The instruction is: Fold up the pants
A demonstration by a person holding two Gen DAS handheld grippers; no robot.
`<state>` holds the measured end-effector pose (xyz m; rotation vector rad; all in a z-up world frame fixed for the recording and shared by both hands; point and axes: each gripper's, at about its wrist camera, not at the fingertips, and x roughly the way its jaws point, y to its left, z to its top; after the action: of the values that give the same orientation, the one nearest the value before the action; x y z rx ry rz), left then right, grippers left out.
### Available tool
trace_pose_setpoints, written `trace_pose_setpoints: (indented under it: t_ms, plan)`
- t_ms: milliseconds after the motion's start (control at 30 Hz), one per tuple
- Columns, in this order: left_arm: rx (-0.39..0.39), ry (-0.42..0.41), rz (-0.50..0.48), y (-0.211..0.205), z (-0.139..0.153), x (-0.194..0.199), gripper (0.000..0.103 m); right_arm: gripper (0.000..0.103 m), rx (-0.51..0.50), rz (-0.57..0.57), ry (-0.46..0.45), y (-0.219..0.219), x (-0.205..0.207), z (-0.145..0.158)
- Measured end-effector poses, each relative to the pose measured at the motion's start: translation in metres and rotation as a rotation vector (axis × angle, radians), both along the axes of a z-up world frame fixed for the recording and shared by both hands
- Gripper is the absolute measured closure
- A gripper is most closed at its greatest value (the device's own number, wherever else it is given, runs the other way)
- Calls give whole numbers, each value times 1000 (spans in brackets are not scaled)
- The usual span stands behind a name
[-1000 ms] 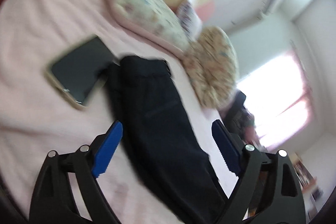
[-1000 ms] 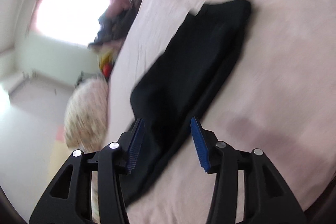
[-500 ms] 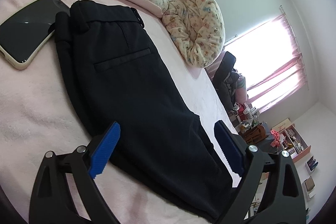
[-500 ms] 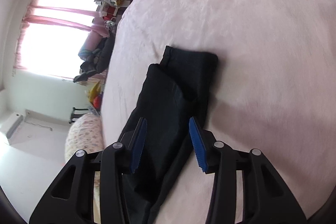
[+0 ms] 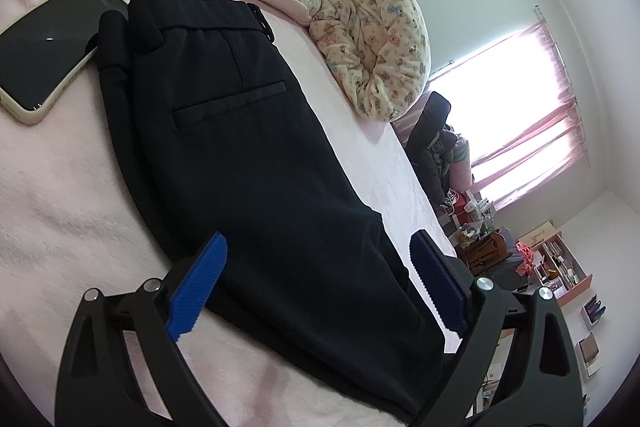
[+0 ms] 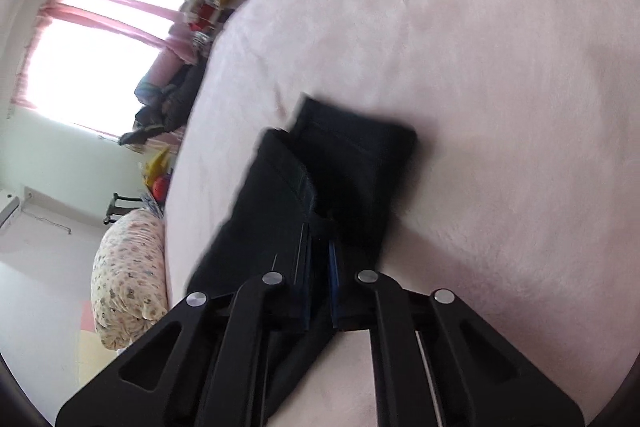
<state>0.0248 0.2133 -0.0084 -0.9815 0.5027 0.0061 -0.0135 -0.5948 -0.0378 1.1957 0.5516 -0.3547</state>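
Right gripper [image 6: 319, 279] pinched pants [image 5: 256, 163]; left gripper [image 5: 318, 283] gaped wide. We feared layers slipping, dragging phone [image 5: 44, 51].

- Left gripper [image 5: 318, 287]: jaws spread wide; blue ribbed pads [image 5: 198, 287] at 7 and 5 o'clock of its wrist view, angled outward; black finger frames rise from the bottom edge; nothing between the pads.
- Right gripper [image 6: 320, 283]: jaws drawn nearly together, a fold of the pants [image 6: 320, 187] pinched between them; blue pads mostly hidden; frames converge at 6 o'clock.
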Motion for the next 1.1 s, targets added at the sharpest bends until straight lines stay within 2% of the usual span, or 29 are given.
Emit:
trace_pose_setpoints:
  t_ms: [100,200,333,433,567,600,667,700,767,800,833,967,1100]
  plan:
    - [2,2,-1,-1,0,1,10,96,-76,-33,-64,-6,-8,27]
    - [2,2,-2,-1,-1,1,10,96,-105,-52,-94,-20,-13,45]
    - [9,6,-4,-2,-2,1,9,97,-122,-60,-102,-31,-13,52]
    - [16,8,-5,-3,-2,3,9,97,-122,-61,-72,-34,-10,43]
    - [18,9,-10,-3,-1,4,9,96,-52,-57,125,-43,-2,-3]
    - [17,9,-10,-3,-2,4,9,96,-12,-54,130,-45,-4,-15]
    - [16,10,-11,-3,-2,4,9,95,21,-45,99,-49,-10,-16]
    - [16,11,-11,-3,-2,5,9,93,31,-40,97,-50,-12,-14]
    - [16,10,-9,-3,-2,4,9,79,52,-42,76,-53,-19,-7]
    - [12,9,-10,-3,-2,4,9,58,57,-56,67,-54,-26,-3]
    - [10,10,-13,-4,-3,5,9,43,52,-75,54,-55,-31,0]
    - [12,12,-19,-5,-4,5,9,42,16,-122,32,-61,-49,6]
    - [14,14,-18,-6,-5,4,8,45,76,-72,30,-58,-36,-9]
